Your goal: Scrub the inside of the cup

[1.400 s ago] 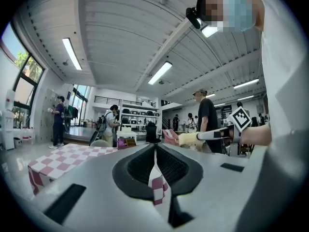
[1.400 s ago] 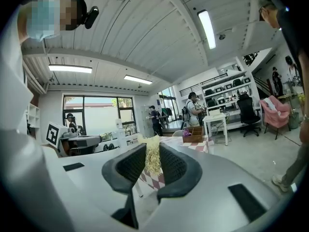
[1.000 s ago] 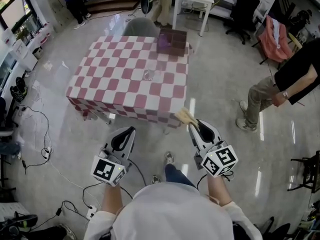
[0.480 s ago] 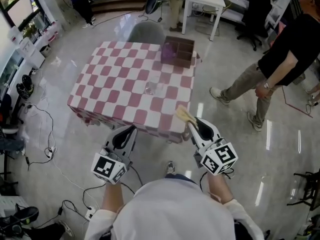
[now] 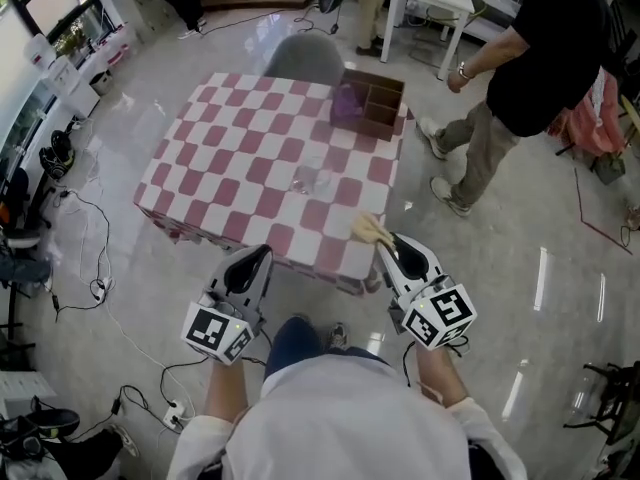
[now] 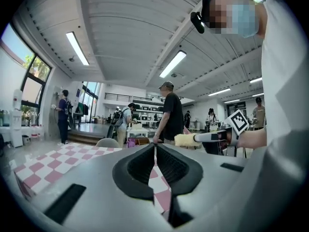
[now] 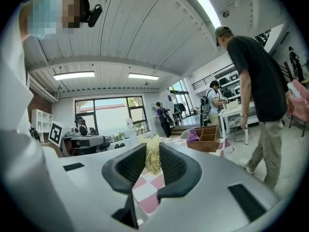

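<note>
A clear glass cup (image 5: 307, 179) stands near the middle of the red-and-white checked table (image 5: 230, 158). My left gripper (image 5: 261, 257) is shut and empty, held level just short of the table's near edge; in the left gripper view its jaws meet in a thin line (image 6: 155, 147). My right gripper (image 5: 387, 245) is shut on a brush with a straw-yellow head (image 5: 368, 230), which hangs over the table's near right corner. The bristles (image 7: 153, 154) stick up between its jaws. From the left gripper view the brush (image 6: 186, 139) shows at the right.
A wooden compartment box (image 5: 378, 104) with a purple cloth (image 5: 347, 103) sits at the table's far right corner, a grey chair (image 5: 303, 60) behind it. A person in black (image 5: 525, 58) walks past on the right. Cables (image 5: 95, 268) lie on the floor at left.
The table has drawn nearer in the head view as both grippers came toward it. The person in black has walked from the right side to behind the table's far right corner.
</note>
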Demonstrator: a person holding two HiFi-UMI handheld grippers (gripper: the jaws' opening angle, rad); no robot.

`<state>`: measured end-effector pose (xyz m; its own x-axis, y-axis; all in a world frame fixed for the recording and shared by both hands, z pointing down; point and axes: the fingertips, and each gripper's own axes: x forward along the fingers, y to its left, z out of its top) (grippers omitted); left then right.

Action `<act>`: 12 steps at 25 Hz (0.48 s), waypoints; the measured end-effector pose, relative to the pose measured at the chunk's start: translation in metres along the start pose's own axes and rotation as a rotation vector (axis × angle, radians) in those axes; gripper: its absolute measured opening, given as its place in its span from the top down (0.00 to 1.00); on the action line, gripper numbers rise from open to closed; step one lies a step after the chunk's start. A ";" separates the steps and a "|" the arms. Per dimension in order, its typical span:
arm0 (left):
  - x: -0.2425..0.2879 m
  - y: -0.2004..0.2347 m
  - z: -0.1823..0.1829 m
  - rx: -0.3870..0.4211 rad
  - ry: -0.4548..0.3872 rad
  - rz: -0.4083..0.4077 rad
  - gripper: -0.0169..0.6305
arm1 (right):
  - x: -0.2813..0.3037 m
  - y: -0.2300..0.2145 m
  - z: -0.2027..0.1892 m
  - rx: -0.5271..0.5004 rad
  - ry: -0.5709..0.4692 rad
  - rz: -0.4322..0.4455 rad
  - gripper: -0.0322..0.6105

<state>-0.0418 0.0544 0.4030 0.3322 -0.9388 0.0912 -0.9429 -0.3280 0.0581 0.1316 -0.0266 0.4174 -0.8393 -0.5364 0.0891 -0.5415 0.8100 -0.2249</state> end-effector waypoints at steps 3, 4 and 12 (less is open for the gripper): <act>0.009 0.011 0.000 -0.011 -0.012 0.003 0.91 | 0.009 -0.007 -0.001 0.005 0.004 -0.008 0.81; 0.013 0.014 -0.001 -0.011 -0.015 -0.003 0.91 | 0.012 -0.009 -0.001 0.005 0.005 -0.013 0.81; 0.063 0.047 -0.007 -0.013 0.004 -0.098 0.91 | 0.046 -0.025 0.008 0.009 -0.008 -0.074 0.81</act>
<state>-0.0650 -0.0191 0.4183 0.4228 -0.9019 0.0888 -0.9055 -0.4166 0.0803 0.1070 -0.0729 0.4190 -0.7965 -0.5966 0.0983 -0.6017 0.7658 -0.2270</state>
